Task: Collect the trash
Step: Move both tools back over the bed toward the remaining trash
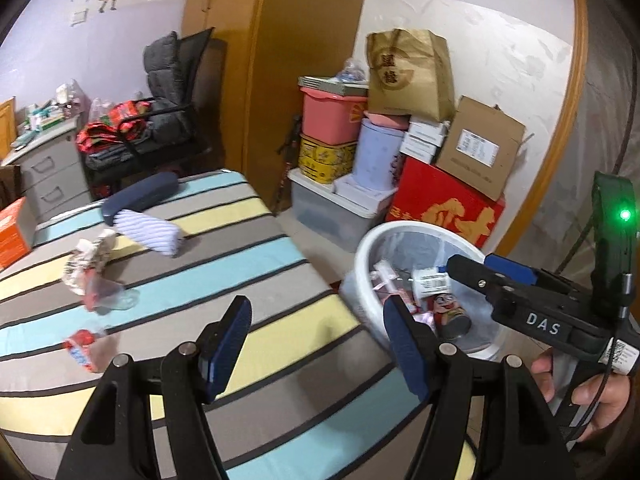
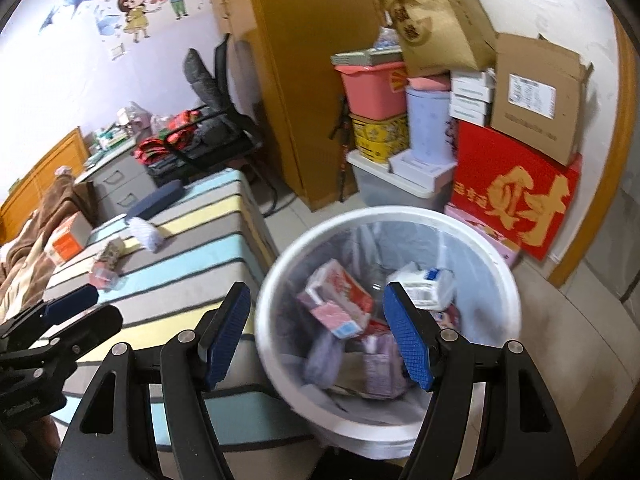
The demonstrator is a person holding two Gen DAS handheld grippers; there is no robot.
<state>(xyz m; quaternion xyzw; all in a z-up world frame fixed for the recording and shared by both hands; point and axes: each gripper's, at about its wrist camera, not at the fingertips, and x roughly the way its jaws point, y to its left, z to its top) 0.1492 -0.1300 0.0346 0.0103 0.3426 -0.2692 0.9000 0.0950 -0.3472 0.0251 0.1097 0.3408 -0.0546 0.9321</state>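
Your left claw point(image 1: 316, 344) is nearest, low over the striped bed point(image 1: 224, 276), and its two blue pads stand apart with nothing between them. Your right claw point(image 2: 316, 332) hangs above the white bin point(image 2: 276, 280), also apart and empty, so neither claw carries any trash at this moment.

Part of the work looks done. Inside the bin you see a red and white carton point(image 2: 340, 292), a white packet with blue print point(image 2: 430, 284), some pink wrappers and a small can point(image 1: 450, 314). It is well filled at the bottom but not full.

Some trash is left on the bed. A red and white wrapper point(image 1: 82, 350) lies near the left claw, toward the left edge. Farther up lies a crumpled paper wrapper point(image 1: 90, 260) with a clear plastic piece point(image 1: 110, 298) just beside it. The folded white cloth point(image 1: 150, 234) and the dark blue case point(image 1: 140, 198) behind it seem not to be trash, but you cannot be sure from here. The orange box point(image 1: 14, 230) at the far left is also doubtful.

So I judge you are about in the middle: several pieces are in, at least three wait on the bed.
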